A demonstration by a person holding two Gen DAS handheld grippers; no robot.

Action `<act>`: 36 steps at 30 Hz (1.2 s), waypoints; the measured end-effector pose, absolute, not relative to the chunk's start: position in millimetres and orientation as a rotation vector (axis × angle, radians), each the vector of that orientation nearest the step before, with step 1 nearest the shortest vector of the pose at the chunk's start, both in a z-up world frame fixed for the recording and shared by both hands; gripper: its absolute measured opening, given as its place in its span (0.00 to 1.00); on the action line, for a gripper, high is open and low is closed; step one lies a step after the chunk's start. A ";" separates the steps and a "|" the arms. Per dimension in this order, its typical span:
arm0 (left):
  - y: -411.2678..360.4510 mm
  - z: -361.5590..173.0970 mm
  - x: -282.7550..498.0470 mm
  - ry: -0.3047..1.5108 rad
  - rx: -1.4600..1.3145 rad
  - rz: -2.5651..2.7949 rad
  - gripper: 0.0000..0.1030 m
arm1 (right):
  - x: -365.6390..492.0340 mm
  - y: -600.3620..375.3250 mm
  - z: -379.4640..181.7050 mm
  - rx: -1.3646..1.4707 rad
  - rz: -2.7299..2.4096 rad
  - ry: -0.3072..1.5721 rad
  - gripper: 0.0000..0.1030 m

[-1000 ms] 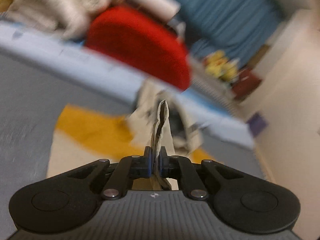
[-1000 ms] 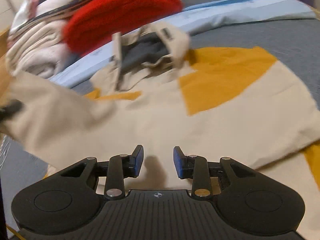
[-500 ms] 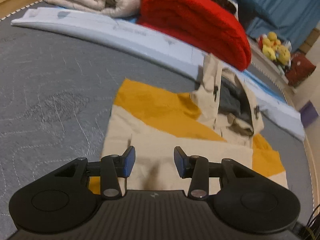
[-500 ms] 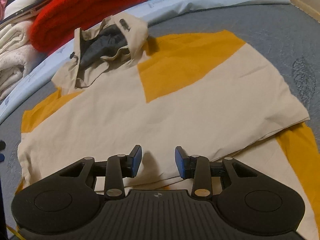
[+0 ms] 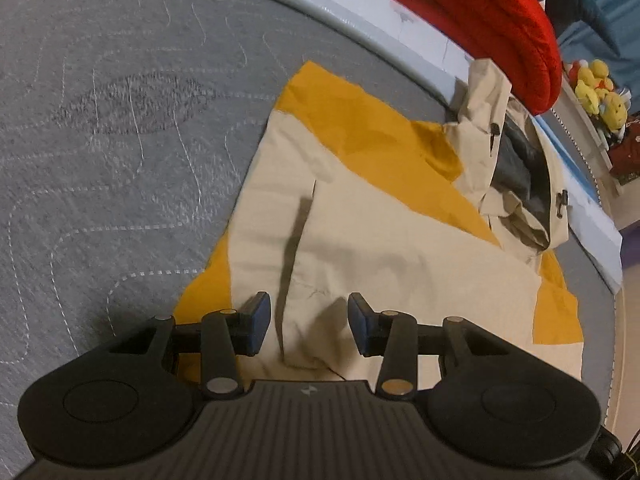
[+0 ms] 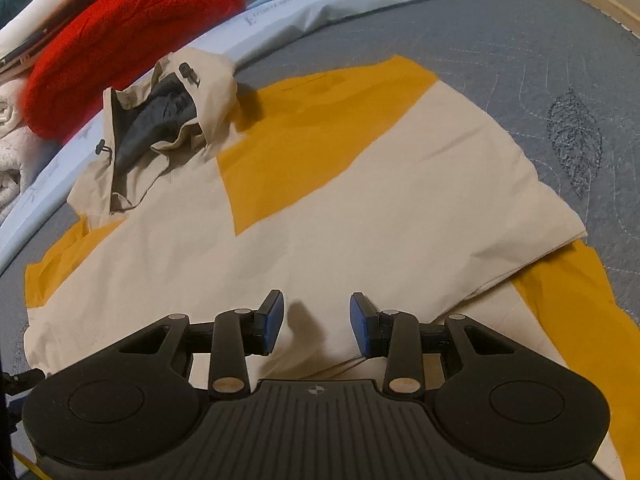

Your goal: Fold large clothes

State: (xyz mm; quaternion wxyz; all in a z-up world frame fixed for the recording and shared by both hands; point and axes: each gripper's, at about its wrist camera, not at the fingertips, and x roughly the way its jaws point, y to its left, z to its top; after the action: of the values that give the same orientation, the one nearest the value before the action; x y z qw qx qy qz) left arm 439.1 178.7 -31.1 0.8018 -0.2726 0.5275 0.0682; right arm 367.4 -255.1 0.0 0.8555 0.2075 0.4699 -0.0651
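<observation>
Setting: a bed covered by a grey quilted mattress pad (image 5: 100, 128), stitched with leaf outlines; a pale blue sheet (image 6: 304, 8) runs along its far edge, with a folded red blanket (image 6: 132, 36) and cream bedding (image 6: 8, 152) stacked beyond it. Yellow plush toys (image 5: 600, 88) sit off the bed's end in the left wrist view.
Garment: a beige and mustard hooded jacket (image 6: 340, 200) lies flat in the middle of the pad, its hood (image 6: 168, 112) toward the blue sheet and gaping to show a dark grey lining.
Done so far: both sides appear to be folded in over the body, so the jacket reads as a rough rectangle. One beige panel lies over another, and mustard cloth sticks out beneath at the lower corners.
Left to do: by my judgement the hood has yet to be tucked, the length has yet to be folded over, and the loose edges need squaring.
Left gripper (image 5: 308, 324): spread, just opened within the last second, low over the beige panel and pinching nothing.
Right gripper (image 6: 316, 324): spread, nothing between the pads, hovering over the jacket's near edge.
Containers: none visible.
</observation>
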 end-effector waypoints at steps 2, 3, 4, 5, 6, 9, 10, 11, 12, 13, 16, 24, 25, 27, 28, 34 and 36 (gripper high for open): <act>177.8 -40.2 439.1 1.169 -0.593 0.134 0.44 | 367.1 -255.8 -1.0 0.443 -0.139 0.990 0.37; 176.3 -43.9 439.9 1.181 -0.598 0.125 0.40 | 367.1 -255.3 -1.2 0.443 -0.140 0.991 0.37; 175.6 -46.5 438.4 1.186 -0.596 0.118 0.27 | 367.4 -254.7 -1.6 0.439 -0.139 0.991 0.37; 174.4 -47.2 438.0 1.184 -0.584 0.122 0.18 | 366.7 -254.1 -1.7 0.437 -0.139 0.992 0.37; 174.4 -44.7 436.8 1.168 -0.561 0.134 0.02 | 366.9 -254.3 -2.1 0.436 -0.140 0.993 0.37; 171.9 -27.4 433.9 1.097 -0.505 0.146 0.02 | 367.6 -255.2 -5.0 0.444 -0.139 1.005 0.37; 168.9 -20.8 433.4 1.084 -0.485 0.149 0.02 | 368.2 -255.1 -6.2 0.442 -0.137 1.011 0.37; 166.0 -15.3 431.9 1.079 -0.464 0.152 0.02 | 369.2 -255.0 -7.2 0.440 -0.137 1.015 0.37; 162.7 -12.2 430.7 1.080 -0.439 0.157 0.02 | 369.9 -255.5 -7.6 0.440 -0.138 1.018 0.37; 159.6 -11.1 429.7 1.086 -0.409 0.169 0.03 | 370.8 -256.2 -8.1 0.439 -0.142 1.020 0.37; 140.6 -5.4 431.3 1.043 -0.182 0.235 0.04 | 371.2 -257.3 -5.4 0.420 -0.170 1.012 0.37; 127.4 -23.1 438.9 1.112 -0.328 0.038 0.31 | 373.5 -260.9 -5.7 0.419 -0.157 0.985 0.45; 127.3 -33.1 440.5 1.156 -0.331 0.048 0.31 | 374.3 -264.4 -12.0 0.441 -0.166 1.011 0.45; 126.4 -40.4 441.4 1.180 -0.328 0.060 0.31 | 375.8 -263.9 -14.0 0.446 -0.166 1.021 0.45; 126.3 -37.1 440.6 1.171 -0.327 0.066 0.31 | 376.1 -262.9 -11.1 0.437 -0.165 1.016 0.45; 113.5 2.3 433.3 0.959 -0.234 0.066 0.45 | 369.2 -258.8 19.6 0.358 -0.148 0.893 0.45; 107.6 7.2 430.4 0.920 -0.237 0.060 0.45 | 365.4 -258.5 29.1 0.327 -0.133 0.850 0.45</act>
State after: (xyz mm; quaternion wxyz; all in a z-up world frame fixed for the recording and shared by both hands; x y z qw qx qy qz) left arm 430.4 107.6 7.2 0.8889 -0.1143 0.4426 0.0287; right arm 365.4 -258.5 29.1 0.8960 0.1580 0.4100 -0.0640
